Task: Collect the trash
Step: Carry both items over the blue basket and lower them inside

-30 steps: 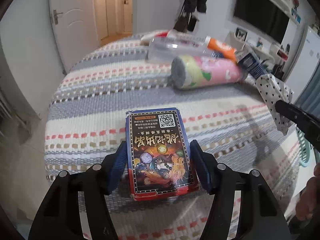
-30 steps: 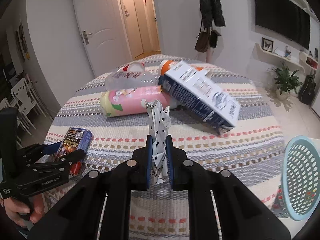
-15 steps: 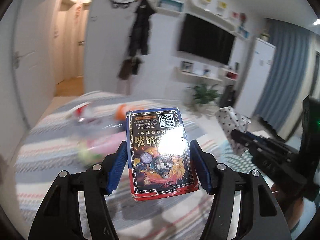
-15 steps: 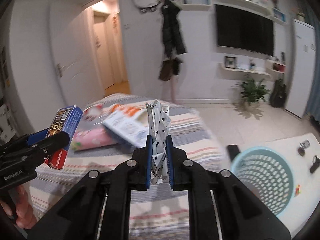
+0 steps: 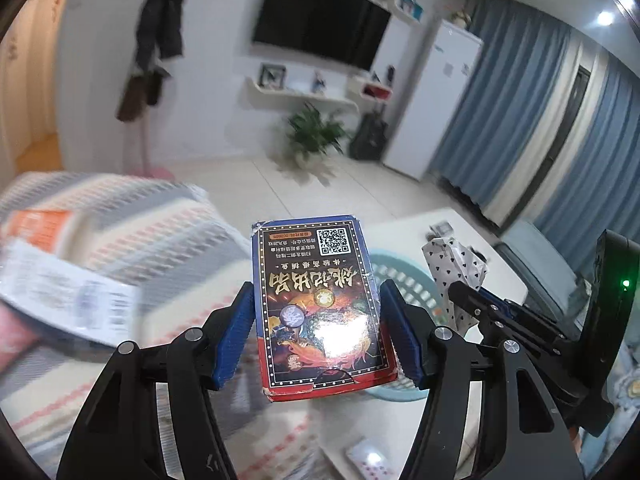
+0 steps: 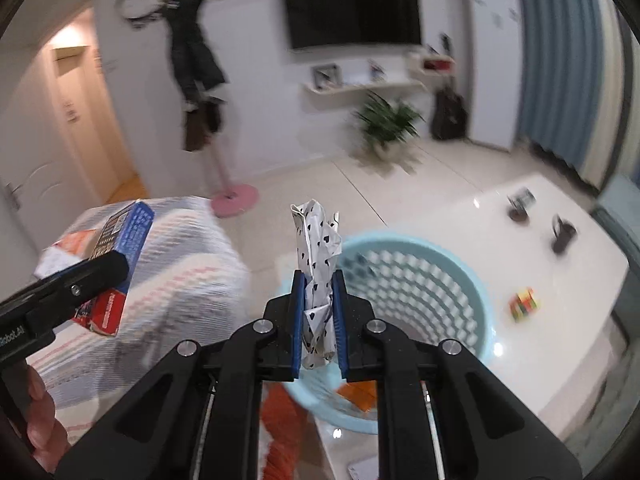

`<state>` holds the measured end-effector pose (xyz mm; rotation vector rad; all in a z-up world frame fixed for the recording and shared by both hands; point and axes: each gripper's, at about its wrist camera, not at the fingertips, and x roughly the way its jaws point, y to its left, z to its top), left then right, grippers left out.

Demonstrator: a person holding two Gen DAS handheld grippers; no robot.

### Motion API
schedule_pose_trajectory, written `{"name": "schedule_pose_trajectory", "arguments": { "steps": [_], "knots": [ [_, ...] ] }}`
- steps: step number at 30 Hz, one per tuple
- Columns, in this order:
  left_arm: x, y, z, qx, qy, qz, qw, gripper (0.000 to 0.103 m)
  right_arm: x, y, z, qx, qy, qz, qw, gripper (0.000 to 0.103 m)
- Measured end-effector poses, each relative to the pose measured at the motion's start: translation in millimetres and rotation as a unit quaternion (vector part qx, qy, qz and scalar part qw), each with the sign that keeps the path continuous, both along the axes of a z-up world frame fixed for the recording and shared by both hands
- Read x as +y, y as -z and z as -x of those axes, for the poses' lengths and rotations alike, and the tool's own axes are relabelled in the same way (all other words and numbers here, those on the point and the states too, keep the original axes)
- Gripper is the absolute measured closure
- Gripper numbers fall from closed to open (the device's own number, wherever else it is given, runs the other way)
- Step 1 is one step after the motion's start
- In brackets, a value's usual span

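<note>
Between the blue pads of the left gripper (image 5: 318,332) sits one flat card box (image 5: 320,304), dark-printed with a blue top end and a red bottom end, and the pads press on its two long sides. Its long axis runs away from the camera along the fingers, the end with the square code pointing forward and a little up, the printed face turned toward the lens. From the right wrist view the same box (image 6: 120,264) shows edge-on at the left, with the person's hand (image 6: 40,420) below it.

One crumpled white wrapper (image 6: 318,276) with small dark hearts stands upright in the right gripper (image 6: 318,320), whose jaws are squeezed tight on its lower half; its long axis also follows the fingers, the twisted tip pointing up and forward.

One light blue basket (image 6: 460,280) with a perforated wall lies just beyond and below both grippers, on a white surface (image 6: 568,280). Something orange lies at its bottom, though the blur makes it hard to say what. At left lies one striped bedspread (image 6: 176,272), with blurred packages on it that I cannot count.
</note>
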<state>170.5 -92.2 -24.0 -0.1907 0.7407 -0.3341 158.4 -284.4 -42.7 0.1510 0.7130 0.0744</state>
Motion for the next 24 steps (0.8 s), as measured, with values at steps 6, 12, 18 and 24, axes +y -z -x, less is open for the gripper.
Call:
{"name": "schedule_pose_trajectory", "arguments": {
  "steps": [6,12,18,24],
  "knots": [
    [-46.7,42.9,-28.2,0.046,0.051,-0.005,0.9977,0.042,-48.2,53.2,-19.6,0.078,0.039,-0.041,0.995,0.092],
    [-75.8,72.7,-37.4,0.074,0.055,-0.013,0.9957,0.041,-64.3,96.9,-27.3,0.143,0.066,-0.035,0.987,0.09],
    [-91.4,89.1,-46.6,0.091,0.051,-0.02,0.9943,0.039,-72.2,115.3,-30.7,0.163,0.064,-0.051,0.983,0.083],
    [-84.9,86.9,-45.3,0.089,0.051,-0.008,0.9946,0.035,-85.7,125.6,-29.1,0.171,0.075,-0.071,0.98,0.063]
  ]
}}
